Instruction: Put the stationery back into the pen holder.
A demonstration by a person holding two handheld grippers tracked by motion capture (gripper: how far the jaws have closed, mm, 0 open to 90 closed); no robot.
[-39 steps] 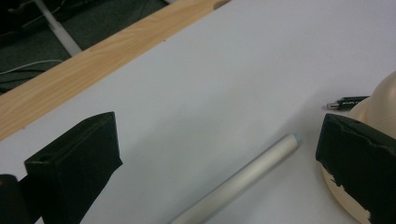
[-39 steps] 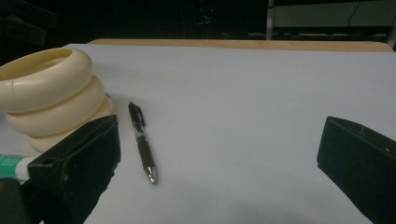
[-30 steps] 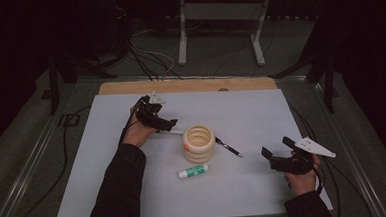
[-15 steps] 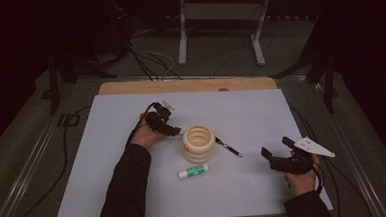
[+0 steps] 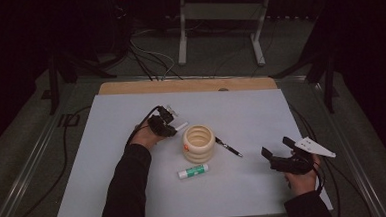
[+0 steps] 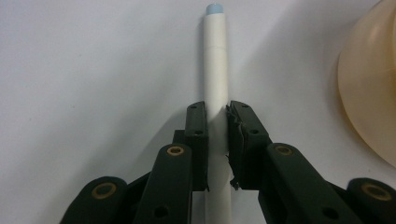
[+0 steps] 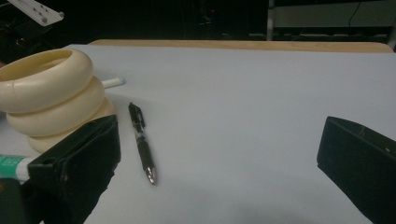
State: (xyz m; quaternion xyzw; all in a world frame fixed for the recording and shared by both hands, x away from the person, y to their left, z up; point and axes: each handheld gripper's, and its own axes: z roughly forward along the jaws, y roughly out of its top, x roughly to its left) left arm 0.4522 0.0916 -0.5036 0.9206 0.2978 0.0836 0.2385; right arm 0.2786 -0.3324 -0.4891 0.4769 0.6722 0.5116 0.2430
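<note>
Since 1 s ago, left gripper (image 5: 168, 125) has slid right across the sheet twd the holder, carrying the white pen; right gripper, black pen, glue stick unchanged.

Left gripper (image 6: 217, 135): jaws clamped on the white pen (image 6: 215, 70), mid-barrel; pale blue tip points away from the cam, over the white sheet (image 6: 93, 70). High view: white pen (image 5: 181, 126) sticks out of the jaws just beside the holder (image 5: 199, 143), at its upper left. Touching or not – can't tell.

Holder: cream, three stacked rings, open top, upright, approx mid-sheet (image 5: 261, 110). Orange spot on its lower left side.

Black pen (image 5: 229, 147) lies flat, just right of holder, tip twd the right gripper. Glue stick (image 5: 193, 171), white w/ green label, lies flat in front of holder, apart from it.

Right gripper (image 5: 278, 159): near the sheet's right front corner, well apart from the rest, jaws wide apart, nothing betw them. Its view shows holder (image 7: 51, 93), black pen (image 7: 142, 142), white pen end (image 7: 113, 82) behind holder.
</note>
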